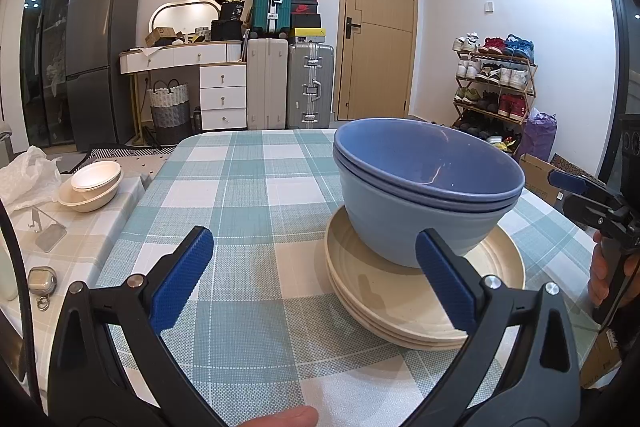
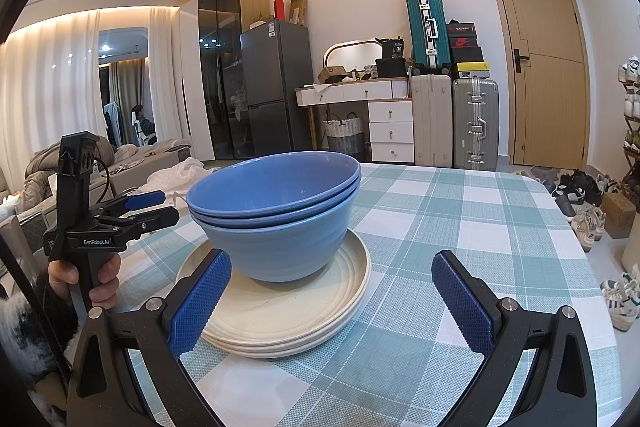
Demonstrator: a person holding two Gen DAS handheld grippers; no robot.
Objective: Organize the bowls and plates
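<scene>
Looking down the left wrist cam: left gripper [image 1: 316, 275] jaws spread wide, holding nothing, hovering low over the checked table [image 1: 240, 187]. Blue bowls [image 1: 428, 187], nested, sit on the cream plate stack [image 1: 424, 303] just beside its right finger; that finger's tip overlaps the plate rim in frame, contact unclear. Right gripper [image 1: 576, 187] is off at the right edge, jaws look nearly closed from this side angle. Two small cream bowls [image 1: 94, 183] sit well apart on a side surface to the left. Right wrist cam: right gripper [image 2: 332, 299] jaws wide apart, empty, left finger in front of the plate rim. Left gripper seen side-on, jaws parted. Risk, my read: bowls sit off-centre toward the far side of the plates, so nudging or lifting the plate stack by one rim could tip or slide the bowls. Room: lots of bare table behind and right of the stack; table's right edge is near, shoes below.
</scene>
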